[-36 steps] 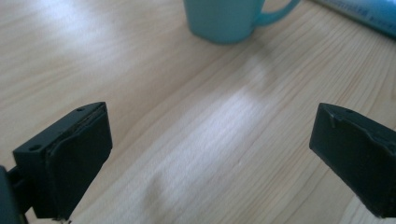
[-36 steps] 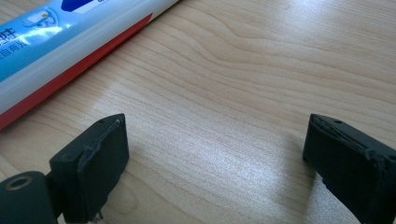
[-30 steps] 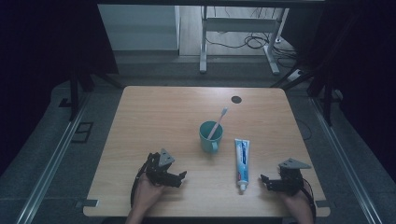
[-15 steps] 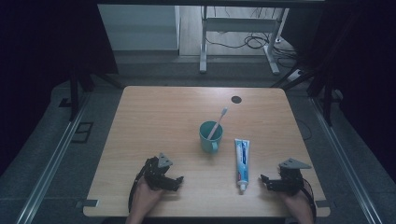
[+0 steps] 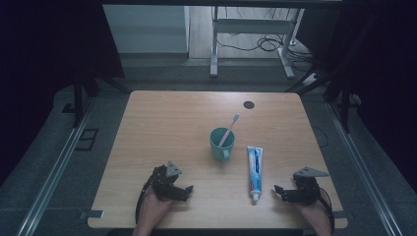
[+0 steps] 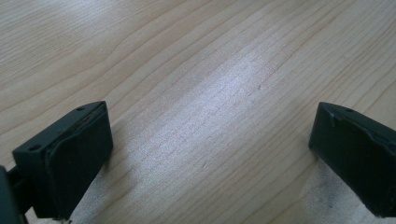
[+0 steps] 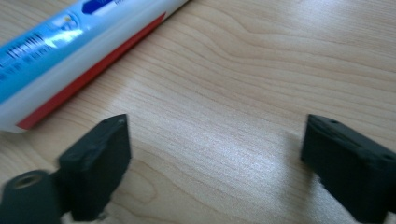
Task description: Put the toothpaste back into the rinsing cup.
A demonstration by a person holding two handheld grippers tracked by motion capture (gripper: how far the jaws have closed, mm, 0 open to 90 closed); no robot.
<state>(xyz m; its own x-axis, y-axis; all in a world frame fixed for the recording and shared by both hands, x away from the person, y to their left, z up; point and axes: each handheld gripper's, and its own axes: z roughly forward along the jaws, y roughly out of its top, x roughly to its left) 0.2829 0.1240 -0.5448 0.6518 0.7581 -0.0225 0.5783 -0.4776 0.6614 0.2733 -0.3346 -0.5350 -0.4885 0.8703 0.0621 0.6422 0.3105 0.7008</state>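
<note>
Light wooden counter (image 5: 162, 128), pale grain, with a small dark round grommet (image 5: 249, 104) near its far edge. Grey carpeted floor (image 5: 54, 167) around it, metal rails (image 5: 54, 172) along both sides. Beyond stand a white table frame (image 5: 253, 29), loose cables (image 5: 263, 44) on a paler floor, and dark curtains either side.

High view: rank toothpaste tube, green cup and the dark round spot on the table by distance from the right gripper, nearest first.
From the right gripper, at the near right edge of the table:
1. Toothpaste tube, lying just to its left, cap end toward the near edge.
2. Green cup, farther left and back, with a toothbrush standing in it.
3. Dark round spot, near the table's far edge.
</note>
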